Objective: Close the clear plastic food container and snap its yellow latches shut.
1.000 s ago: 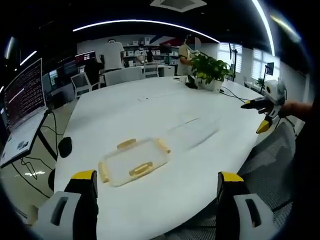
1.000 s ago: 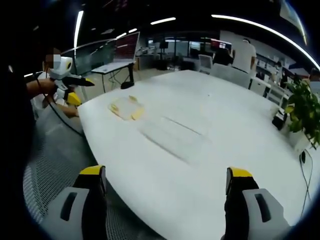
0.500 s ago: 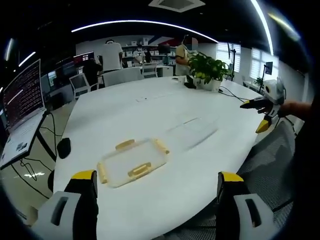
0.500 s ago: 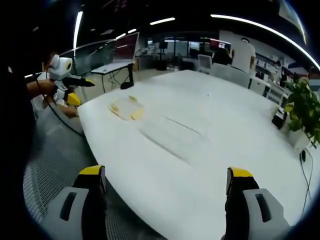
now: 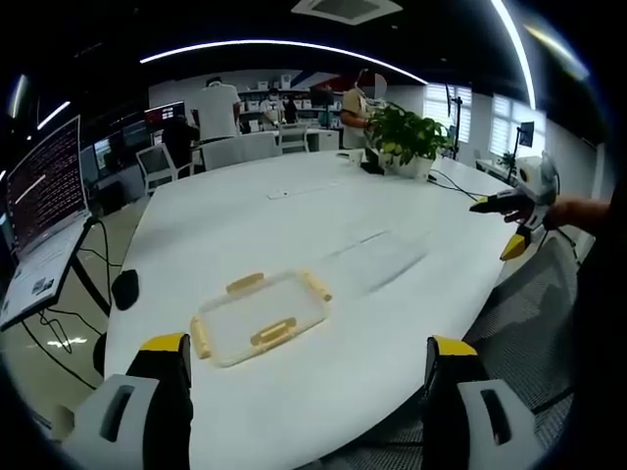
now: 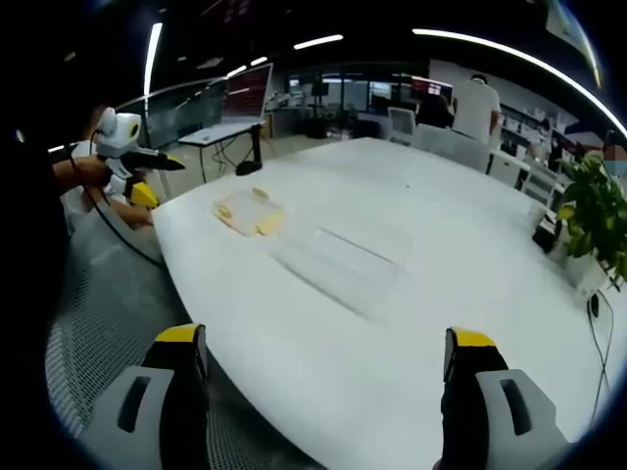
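Clear rectangular plastic lid with yellow latches [image 5: 260,318] lies just ahead of the left gripper [image 5: 309,367], slightly left of centre between its jaws, long axis skewed. Clear plastic container base [image 6: 343,259] lies ahead of the right gripper [image 6: 328,367]. Both grippers' jaws wide apart, holding nothing.

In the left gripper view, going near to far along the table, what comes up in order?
Lid with yellow latches → clear container base → potted plant at the table's far edge.

Clear container base [image 6: 338,257] faint, outline barely discernible.
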A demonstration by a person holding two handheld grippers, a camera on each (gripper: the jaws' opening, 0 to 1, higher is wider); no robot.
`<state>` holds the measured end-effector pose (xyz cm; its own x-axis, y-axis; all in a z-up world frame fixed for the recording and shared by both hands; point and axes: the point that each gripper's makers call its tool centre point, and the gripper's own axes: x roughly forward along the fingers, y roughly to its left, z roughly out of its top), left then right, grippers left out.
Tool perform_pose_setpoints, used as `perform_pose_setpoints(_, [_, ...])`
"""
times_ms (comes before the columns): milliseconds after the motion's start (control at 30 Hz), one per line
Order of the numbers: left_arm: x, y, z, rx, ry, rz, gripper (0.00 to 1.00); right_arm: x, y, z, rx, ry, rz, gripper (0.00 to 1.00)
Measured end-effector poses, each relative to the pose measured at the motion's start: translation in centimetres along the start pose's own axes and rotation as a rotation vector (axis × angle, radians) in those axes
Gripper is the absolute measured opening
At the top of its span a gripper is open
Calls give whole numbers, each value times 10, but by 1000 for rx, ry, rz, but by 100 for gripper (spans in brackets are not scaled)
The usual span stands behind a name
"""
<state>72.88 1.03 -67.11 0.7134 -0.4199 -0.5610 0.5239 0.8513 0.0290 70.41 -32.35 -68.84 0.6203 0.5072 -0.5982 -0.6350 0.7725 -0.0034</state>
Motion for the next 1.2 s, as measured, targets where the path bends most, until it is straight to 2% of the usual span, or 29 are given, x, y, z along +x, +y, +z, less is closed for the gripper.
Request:
perform_pose_setpoints(467, [-4,0,7,2,-8,-1,97,-1,0,6,-29,6,15,96])
perform_pose_setpoints(1200, [-6,8,16,52,17,-46,92,9,9,28,-119,33,128,88])
